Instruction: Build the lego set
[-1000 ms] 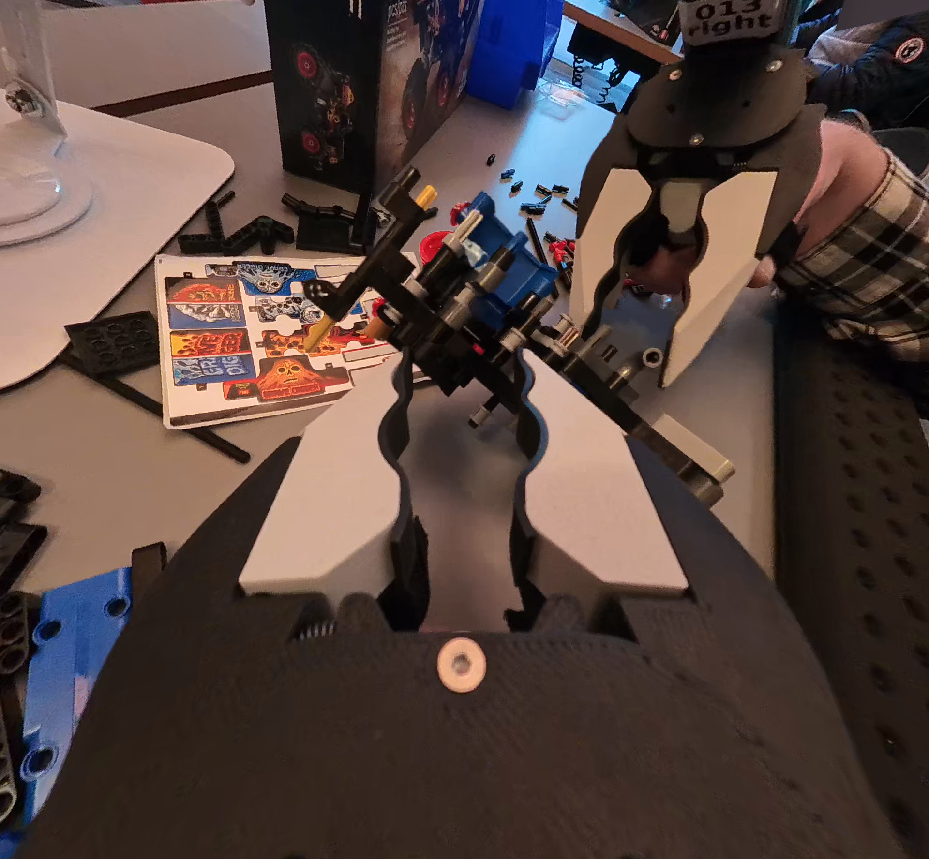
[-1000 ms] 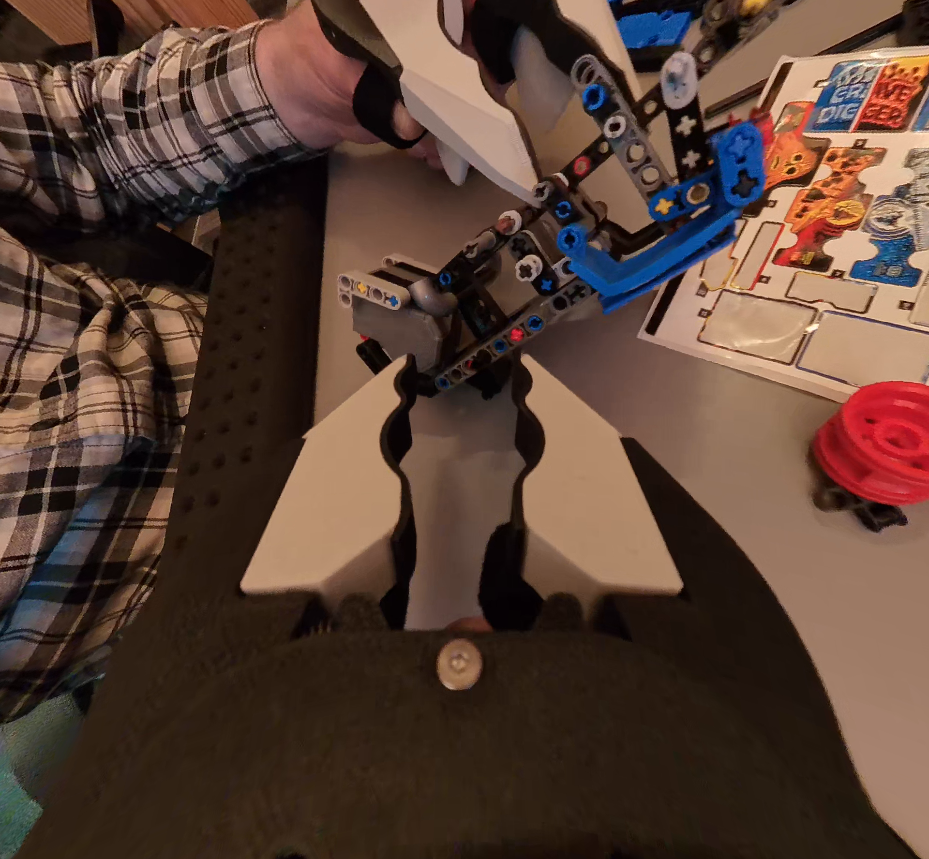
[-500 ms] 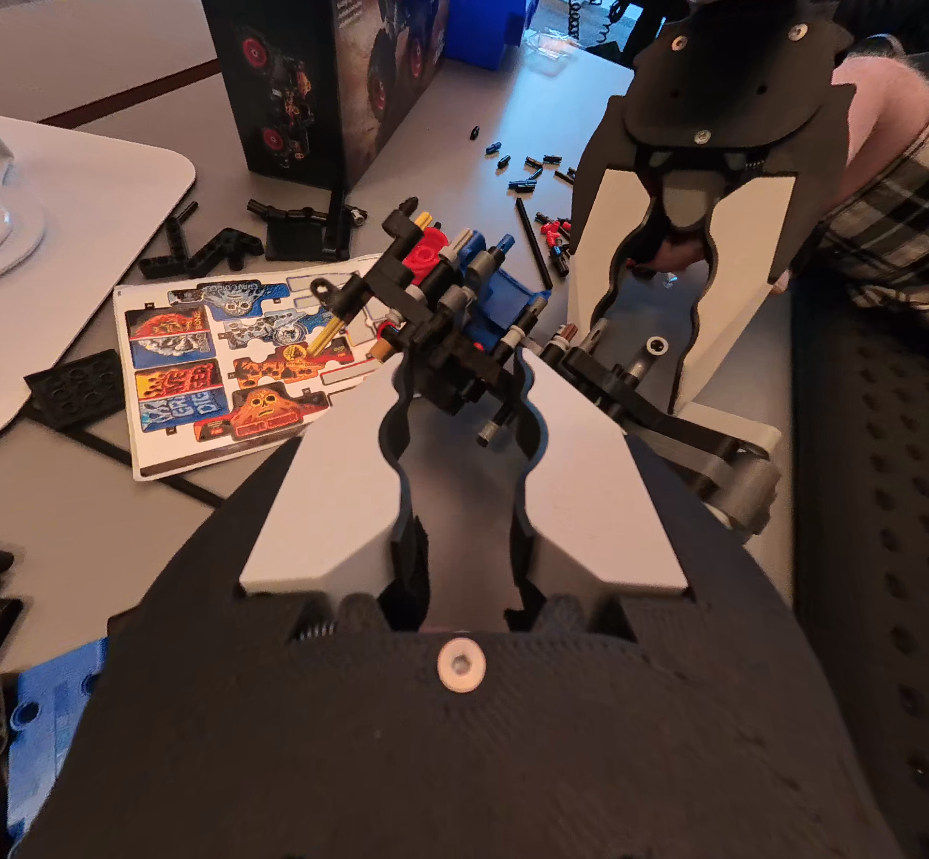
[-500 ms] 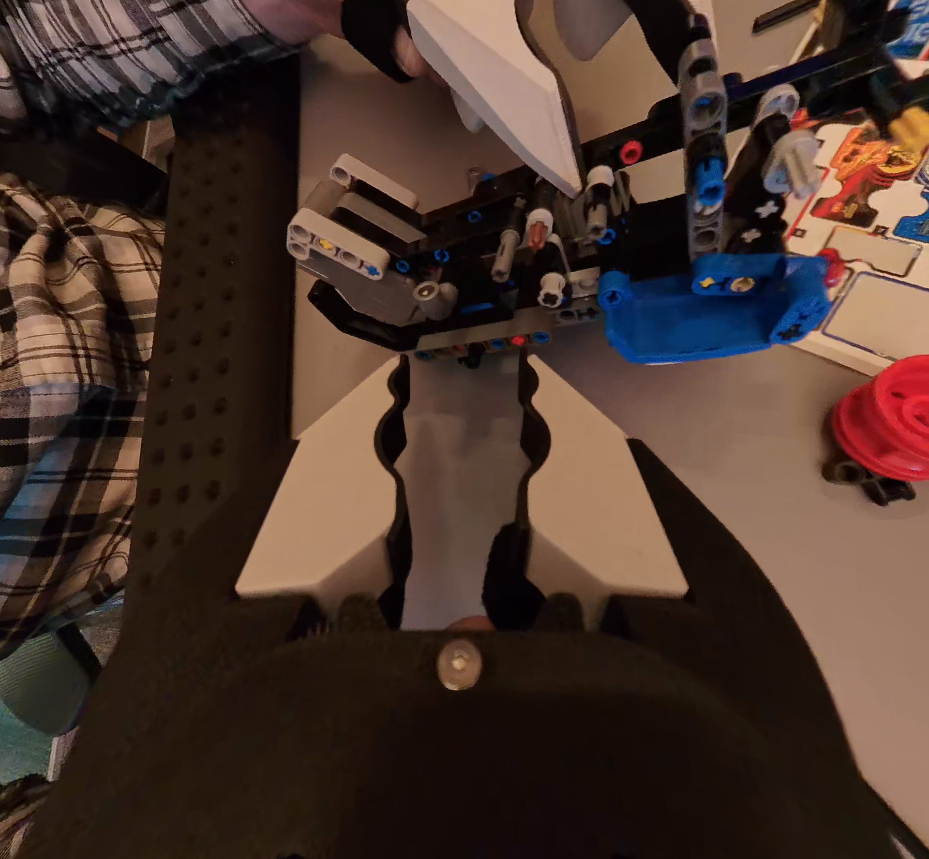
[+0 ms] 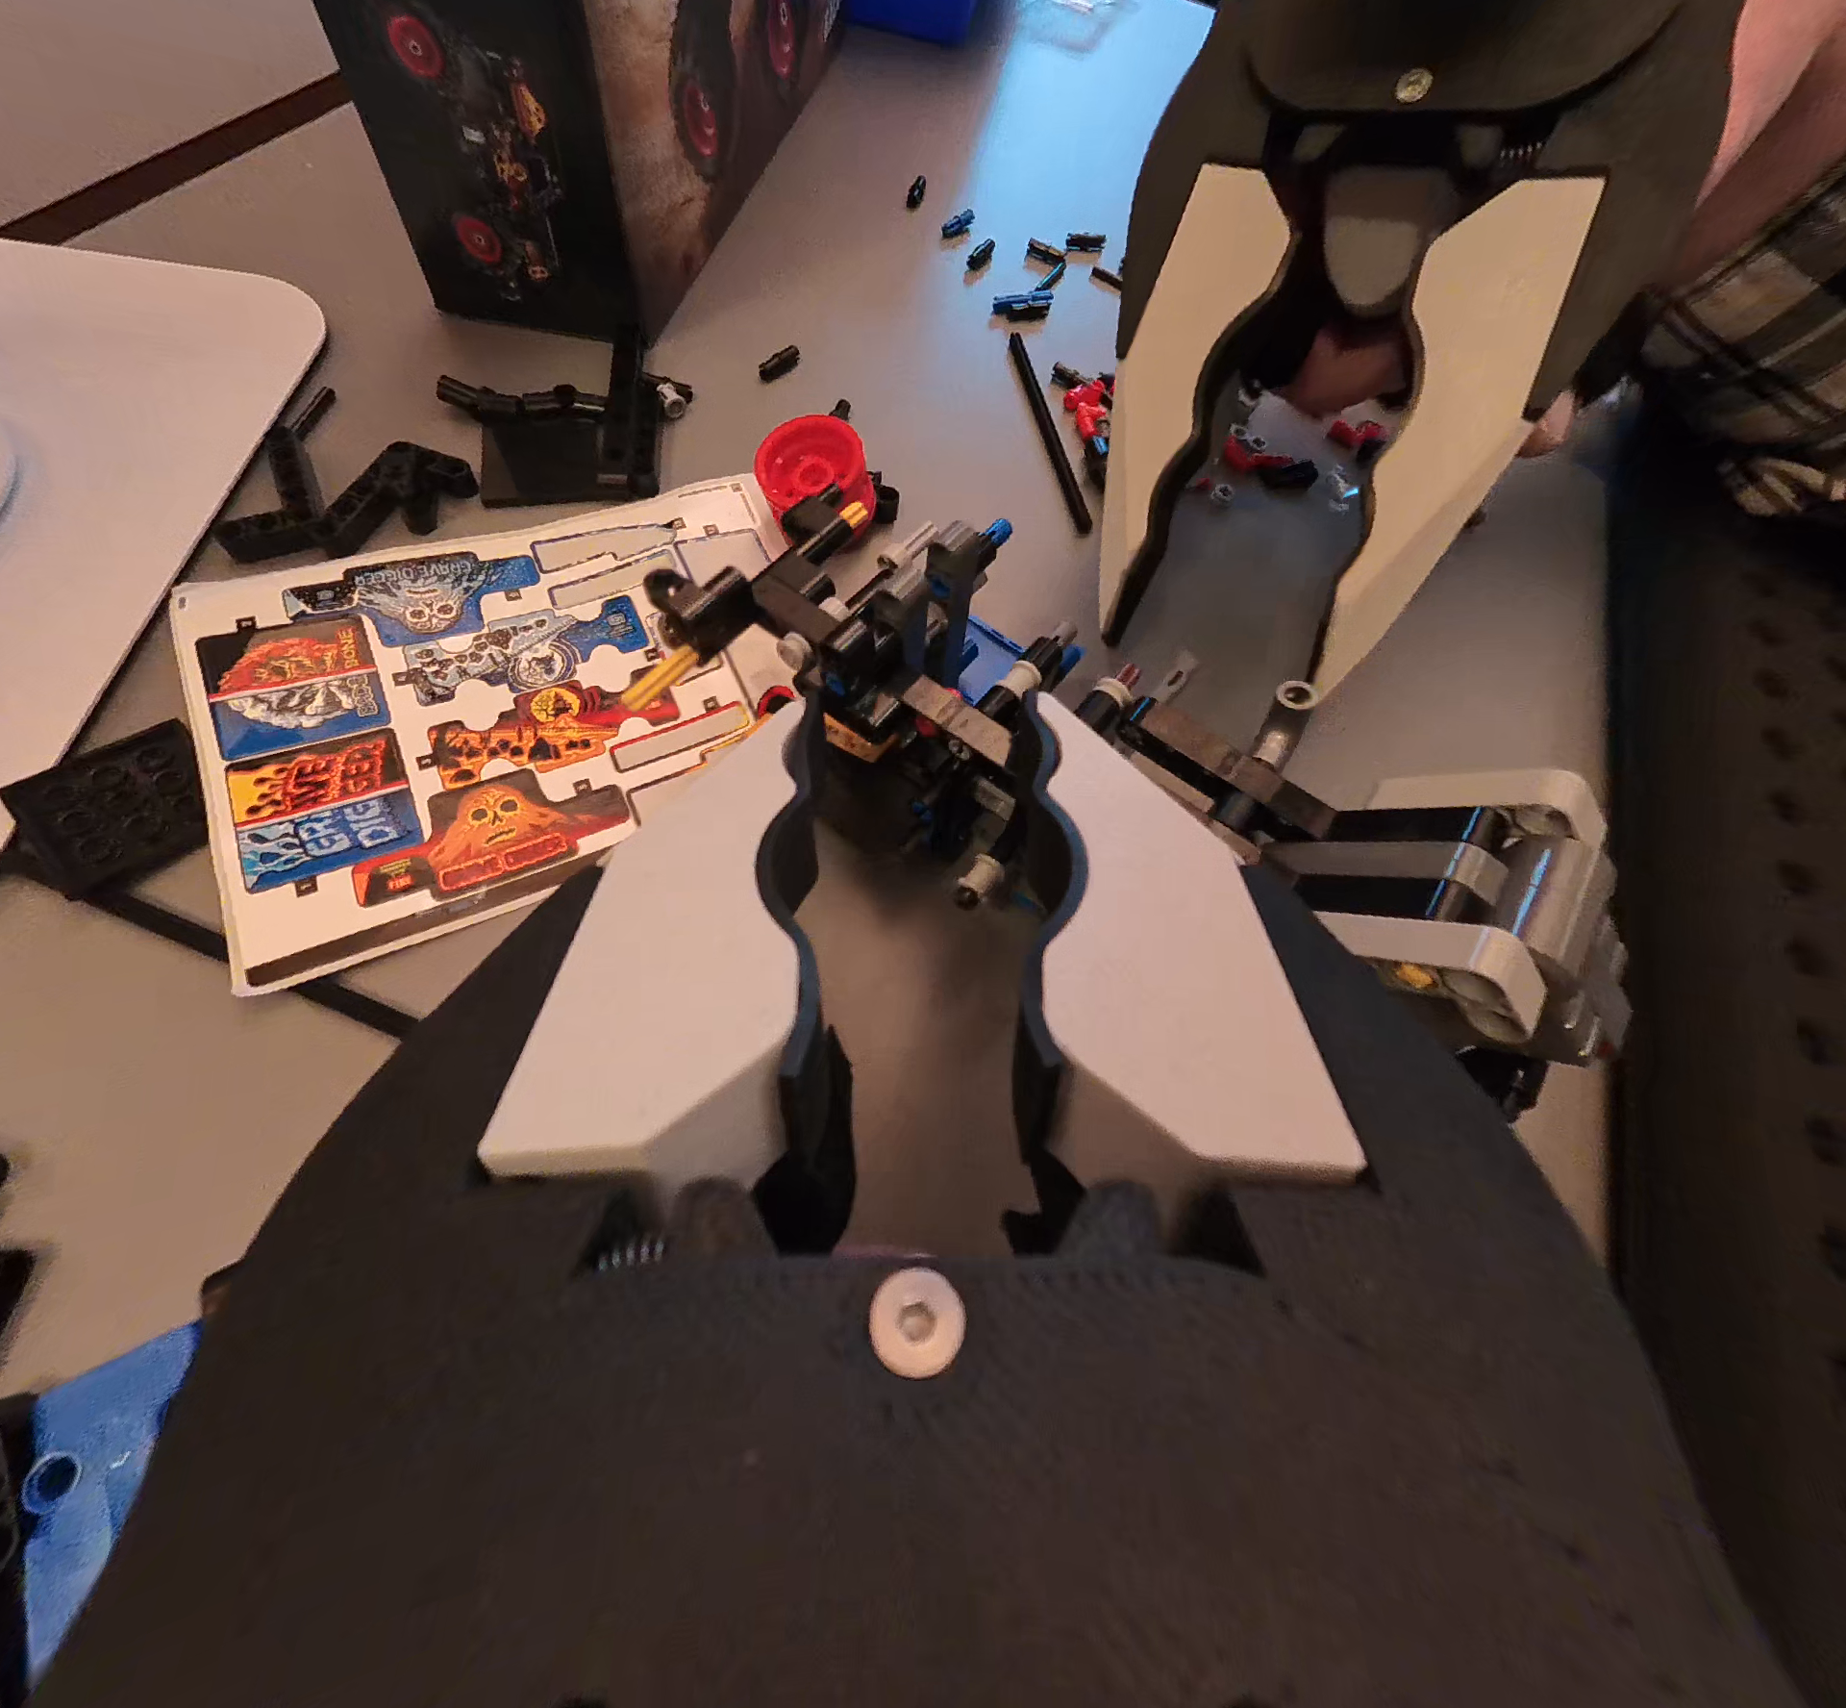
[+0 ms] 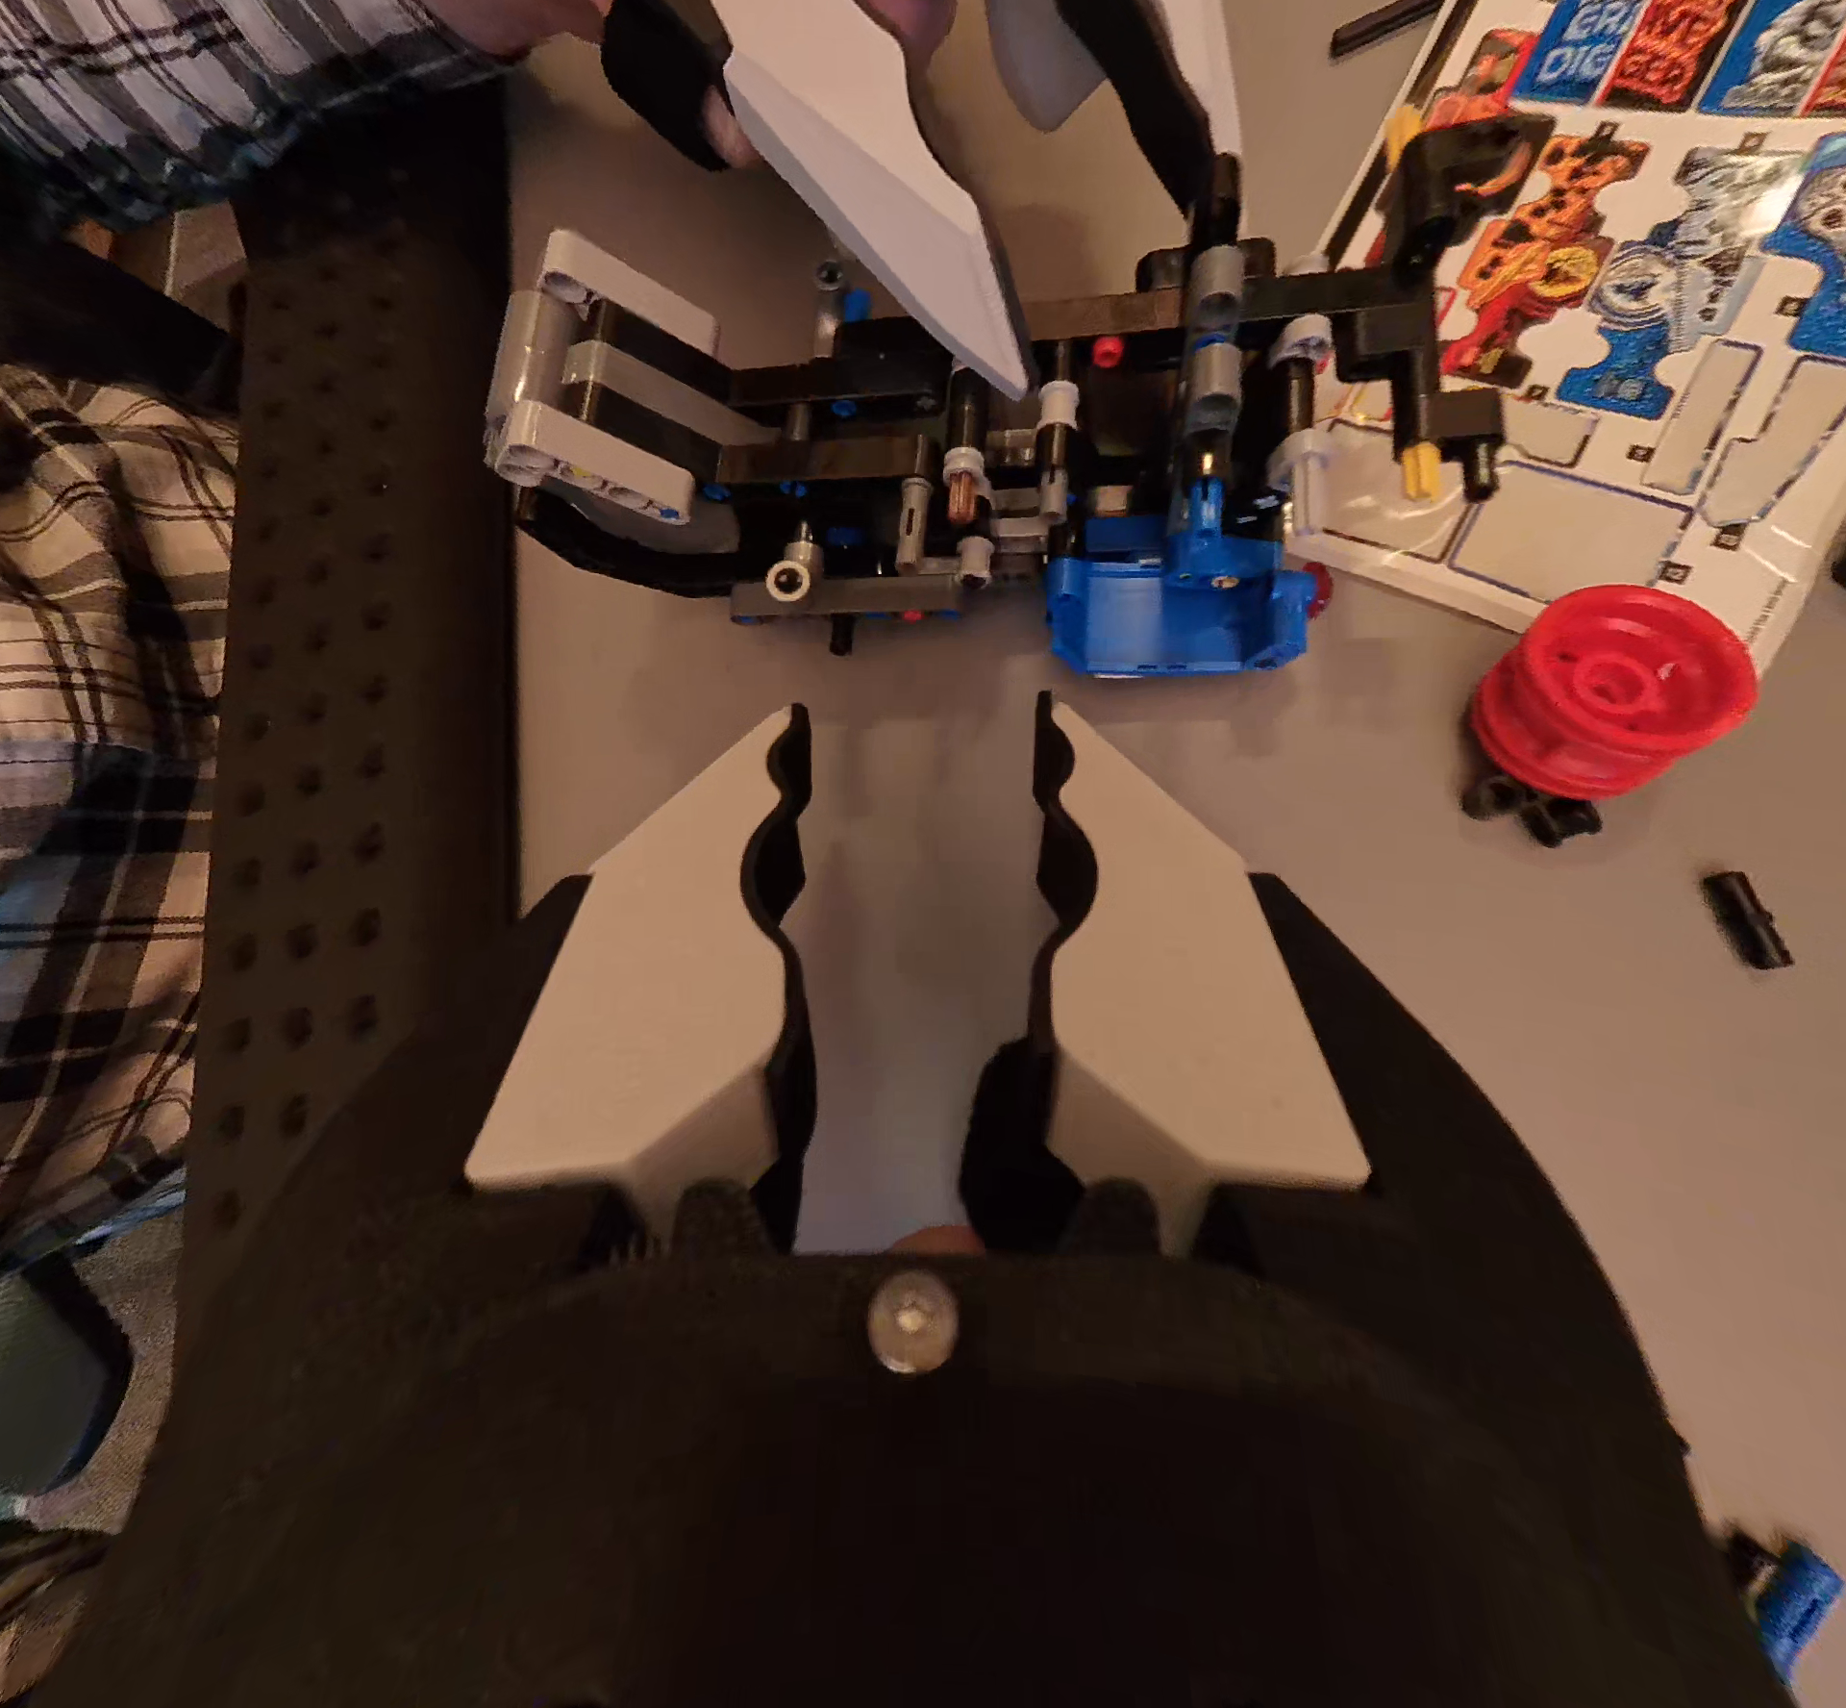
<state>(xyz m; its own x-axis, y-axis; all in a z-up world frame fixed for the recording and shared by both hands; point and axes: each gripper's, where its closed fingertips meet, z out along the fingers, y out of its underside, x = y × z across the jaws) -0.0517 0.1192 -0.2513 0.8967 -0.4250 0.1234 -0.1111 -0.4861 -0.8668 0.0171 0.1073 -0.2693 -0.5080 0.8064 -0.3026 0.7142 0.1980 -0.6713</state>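
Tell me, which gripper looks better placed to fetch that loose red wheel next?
Probably the right gripper: it is open, empty, with the red wheel lying close beside it. The left gripper is busy, its fingers around the lego chassis.

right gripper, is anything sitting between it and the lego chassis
Nothing visible. Only bare table lies between the open right gripper and the lego chassis. The left gripper grips the chassis from the far side, not in the way.
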